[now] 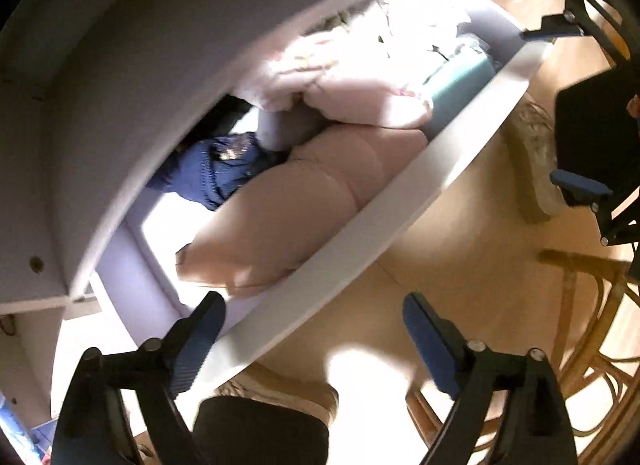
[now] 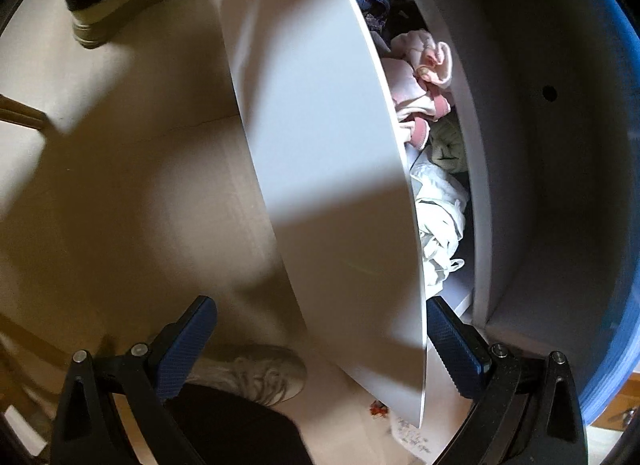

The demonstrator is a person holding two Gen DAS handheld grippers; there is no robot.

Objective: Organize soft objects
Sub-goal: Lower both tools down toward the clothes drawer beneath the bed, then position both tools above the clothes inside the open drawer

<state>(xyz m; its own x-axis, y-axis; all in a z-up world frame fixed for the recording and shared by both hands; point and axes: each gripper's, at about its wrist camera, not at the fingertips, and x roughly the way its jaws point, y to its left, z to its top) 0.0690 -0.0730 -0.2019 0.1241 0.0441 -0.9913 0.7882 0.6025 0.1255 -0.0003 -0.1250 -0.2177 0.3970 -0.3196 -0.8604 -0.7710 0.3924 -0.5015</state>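
Clothes [image 1: 320,169] lie in the open drawer [image 1: 400,201], at twelve o'clock from our left tongs [image 1: 316,341], which gape wide and empty. Our right tongs [image 2: 320,349], also wide, straddle the drawer front [image 2: 340,185]; clothes at one o'clock.

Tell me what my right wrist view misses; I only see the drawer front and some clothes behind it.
Observer: In the left wrist view a large beige folded garment lies along the drawer front.
Operator: Report the far end.
Observer: A navy garment sits beyond it, on the drawer's bare bottom.
Operator: Check the left gripper.
Observer: The left gripper is open and holds nothing; one of its fingers is inside the drawer, the other outside.
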